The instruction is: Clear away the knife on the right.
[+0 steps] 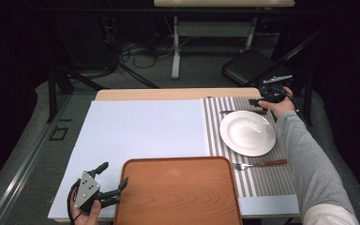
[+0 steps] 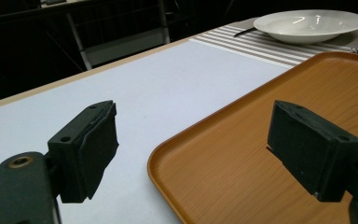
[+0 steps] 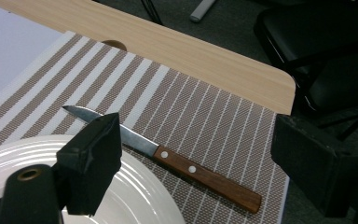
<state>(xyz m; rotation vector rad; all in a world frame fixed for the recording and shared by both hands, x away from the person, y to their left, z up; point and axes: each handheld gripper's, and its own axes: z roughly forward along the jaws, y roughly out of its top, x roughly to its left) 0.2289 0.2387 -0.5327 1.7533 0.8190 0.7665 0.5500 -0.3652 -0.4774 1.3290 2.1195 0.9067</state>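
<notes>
Right gripper [image 3: 191,163], jaws wide and empty, above the knife [image 3: 168,158] beside the plate [image 3: 140,196].
Judged light, rigid, thin: grasp the wooden handle [image 3: 209,179], not the slick blade.

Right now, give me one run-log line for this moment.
right gripper: open, above knife | knife: flat on striped mat, beside plate | left gripper: open, at tray edge | fork: on mat

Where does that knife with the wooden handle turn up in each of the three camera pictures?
High view: the wooden-handled steel knife lies on the striped placemat beyond the round white plate, by the right gripper.
Left gripper view: a dark blade tip left of the plate.
Right gripper view: centre, between open jaws.
Shared landmark: the plate.
</notes>
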